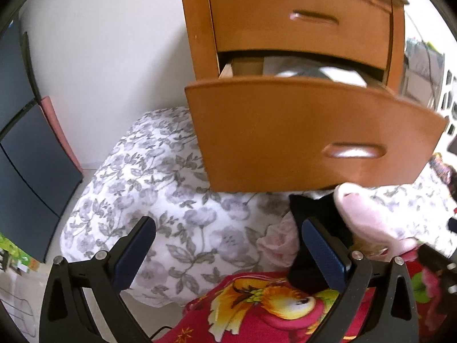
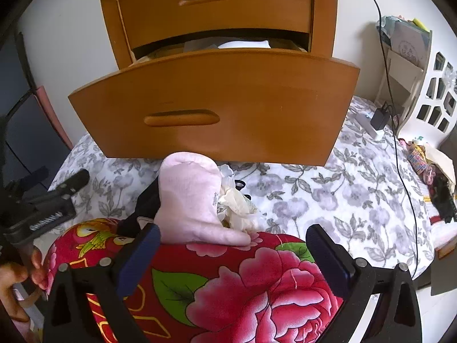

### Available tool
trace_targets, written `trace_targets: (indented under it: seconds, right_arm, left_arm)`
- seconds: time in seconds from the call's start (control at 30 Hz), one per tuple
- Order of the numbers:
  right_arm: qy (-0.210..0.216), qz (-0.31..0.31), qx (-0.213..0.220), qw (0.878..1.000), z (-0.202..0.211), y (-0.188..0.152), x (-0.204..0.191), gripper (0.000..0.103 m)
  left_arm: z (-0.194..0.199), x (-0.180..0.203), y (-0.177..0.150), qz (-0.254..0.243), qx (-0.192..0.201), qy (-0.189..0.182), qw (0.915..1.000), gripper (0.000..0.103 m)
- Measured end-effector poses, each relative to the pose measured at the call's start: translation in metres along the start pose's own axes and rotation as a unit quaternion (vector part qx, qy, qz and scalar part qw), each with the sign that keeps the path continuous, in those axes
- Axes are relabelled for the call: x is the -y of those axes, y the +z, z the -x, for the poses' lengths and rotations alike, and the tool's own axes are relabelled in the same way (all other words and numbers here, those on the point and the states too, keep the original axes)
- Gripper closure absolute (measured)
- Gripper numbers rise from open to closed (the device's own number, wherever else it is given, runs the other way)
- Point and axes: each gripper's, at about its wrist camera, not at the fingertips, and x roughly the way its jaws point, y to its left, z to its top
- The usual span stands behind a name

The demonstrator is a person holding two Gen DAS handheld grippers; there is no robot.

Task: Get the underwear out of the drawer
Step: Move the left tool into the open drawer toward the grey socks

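The wooden nightstand's lower drawer [image 1: 285, 131] [image 2: 257, 105] stands pulled open, with white and grey items [image 1: 317, 72] [image 2: 242, 44] showing inside. Below its front a pile of underwear lies on the bed: a pale pink garment [image 1: 368, 214] [image 2: 188, 200], a black one [image 1: 314, 214] [image 2: 145, 203] and a cream lace one [image 2: 237, 205]. My left gripper [image 1: 228, 245] is open, its right finger beside the black garment, nothing between the fingers. The right gripper [image 2: 234, 254] is open over a red floral blanket [image 2: 242, 285], just short of the pink garment.
A grey-flowered bedsheet [image 1: 160, 171] [image 2: 342, 194] covers the bed. The upper drawer [image 2: 217, 5] is closed. A black cable and charger [image 2: 378, 120] lie at the right by a white openwork stand [image 2: 428, 100]. A dark cabinet [image 1: 25, 148] is at the left. A hand [image 2: 14, 280] holds the left gripper.
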Motion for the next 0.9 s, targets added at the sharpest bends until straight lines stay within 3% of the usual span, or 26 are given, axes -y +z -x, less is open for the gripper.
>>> trace_targets:
  seconds: [0.17,0.33,0.53,0.77,0.9]
  right_arm:
    - [0.001,-0.002,-0.002,1.0,-0.002,-0.002,0.001,0.0]
    - [-0.001,0.003,0.002,1.0,-0.001,-0.002,0.0,0.0]
    - [-0.009,0.012,0.014,1.0,0.003,-0.001,-0.003,0.0]
    - [-0.014,0.012,0.018,1.0,0.003,0.001,-0.001,0.0]
    - [-0.006,0.012,0.017,1.0,0.0,0.001,-0.001,0.0]
  left_arm:
    - [0.026,-0.002,0.019,0.002,0.024,-0.03,0.9993,0.001]
    - [0.051,-0.005,0.06,-0.018,0.04,-0.032,0.9985,0.001]
    - [0.05,-0.007,0.112,-0.019,0.017,-0.047,0.9986,0.001]
    - [0.035,0.003,0.166,0.001,-0.022,-0.096,0.9951,0.001]
    - [0.021,0.023,0.185,-0.007,-0.042,-0.094,0.9946,0.001]
